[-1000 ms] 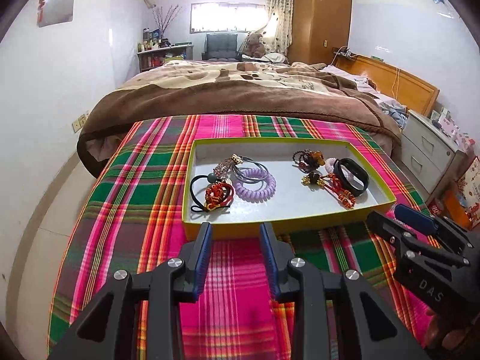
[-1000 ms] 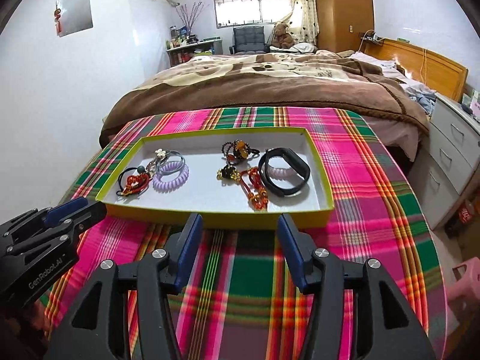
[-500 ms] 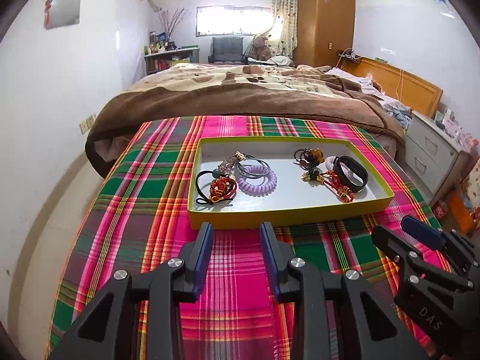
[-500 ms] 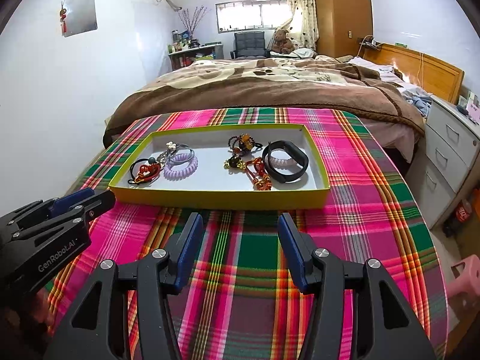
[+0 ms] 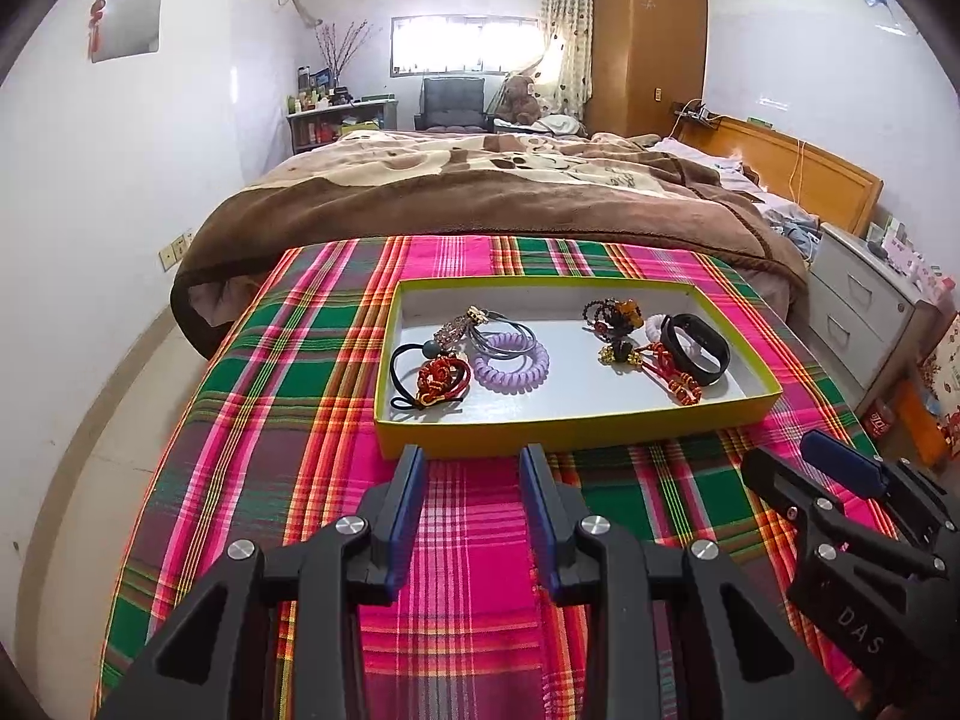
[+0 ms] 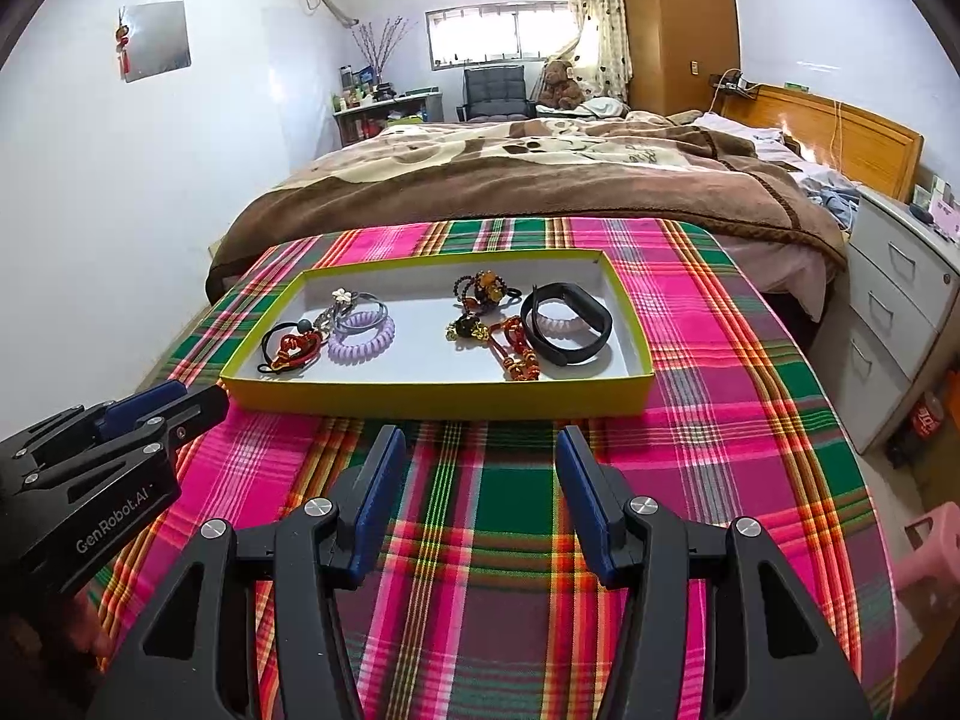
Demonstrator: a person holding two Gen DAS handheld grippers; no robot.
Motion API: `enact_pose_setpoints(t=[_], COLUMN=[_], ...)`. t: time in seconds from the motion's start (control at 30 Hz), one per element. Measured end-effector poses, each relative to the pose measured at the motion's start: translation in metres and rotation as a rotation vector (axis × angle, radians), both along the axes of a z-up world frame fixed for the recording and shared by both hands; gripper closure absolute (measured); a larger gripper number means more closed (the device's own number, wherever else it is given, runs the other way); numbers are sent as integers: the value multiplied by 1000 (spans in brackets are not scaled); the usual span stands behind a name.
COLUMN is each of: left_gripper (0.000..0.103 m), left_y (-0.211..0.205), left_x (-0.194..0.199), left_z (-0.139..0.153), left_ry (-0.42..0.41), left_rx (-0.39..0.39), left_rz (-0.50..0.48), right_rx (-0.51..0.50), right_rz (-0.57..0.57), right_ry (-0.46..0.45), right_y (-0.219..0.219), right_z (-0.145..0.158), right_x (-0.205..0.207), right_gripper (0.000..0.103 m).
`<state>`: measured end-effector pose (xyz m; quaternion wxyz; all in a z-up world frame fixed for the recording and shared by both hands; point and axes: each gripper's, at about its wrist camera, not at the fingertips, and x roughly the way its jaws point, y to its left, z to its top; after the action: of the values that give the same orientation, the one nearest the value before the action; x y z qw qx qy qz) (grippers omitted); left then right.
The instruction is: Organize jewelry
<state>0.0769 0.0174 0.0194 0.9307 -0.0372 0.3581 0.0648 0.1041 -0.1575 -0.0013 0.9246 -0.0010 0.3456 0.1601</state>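
A yellow-green tray (image 5: 576, 429) (image 6: 432, 399) lies on a plaid cloth. It holds a black hair tie with a red knot (image 5: 435, 378) (image 6: 294, 348), a purple coil tie (image 5: 511, 363) (image 6: 362, 339), grey rings (image 5: 501, 336), beaded charms (image 5: 615, 318) (image 6: 483, 291), a red and gold cord (image 5: 675, 375) (image 6: 516, 354) and a black band (image 5: 696, 348) (image 6: 567, 324). My left gripper (image 5: 472, 462) (image 6: 186, 399) is open and empty, just short of the tray's near wall. My right gripper (image 6: 477, 444) (image 5: 786, 459) is open and empty, also in front of the tray.
The plaid cloth (image 5: 282, 438) covers a table that falls away at the left and right edges. A bed with a brown blanket (image 5: 480, 192) stands behind it. Grey drawers (image 6: 894, 312) stand at the right, and a pink stool (image 6: 930, 546) stands low right.
Both grippers have drawn back and up from the tray, so it looks smaller and farther. The jaws stay open and nothing in the tray has moved.
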Motion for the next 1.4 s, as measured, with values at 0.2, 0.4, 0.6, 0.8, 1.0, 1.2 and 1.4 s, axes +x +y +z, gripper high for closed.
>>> enact_pose_setpoints(t=[0.2, 0.4, 0.6, 0.8, 1.0, 1.2, 1.4], left_gripper=[71, 71, 71, 71, 71, 71, 71], left_y=[1, 0, 0, 1, 1, 2, 3], left_x=[-1, -1, -1, -2, -2, -1, -1], left_z=[0, 1, 1, 1, 1, 0, 0], left_ry=[3, 3, -1, -1, -1, 2, 3], left_rx=[-1, -2, 6, 1, 3, -3, -3], left_rz=[-3, -1, 1, 4, 1, 2, 1], right_rx=[-1, -1, 7, 9, 8, 4, 7], right_rz=[0, 0, 3, -2, -2, -1, -2], right_ry=[5, 7, 7, 3, 4, 7, 5], right_y=[0, 1, 0, -2, -3, -3, -4], right_z=[0, -1, -1, -1, -1, 0, 0], right_x=[-1, -1, -1, -2, -2, -2, -2], right_gripper=[50, 50, 50, 50, 50, 50, 50])
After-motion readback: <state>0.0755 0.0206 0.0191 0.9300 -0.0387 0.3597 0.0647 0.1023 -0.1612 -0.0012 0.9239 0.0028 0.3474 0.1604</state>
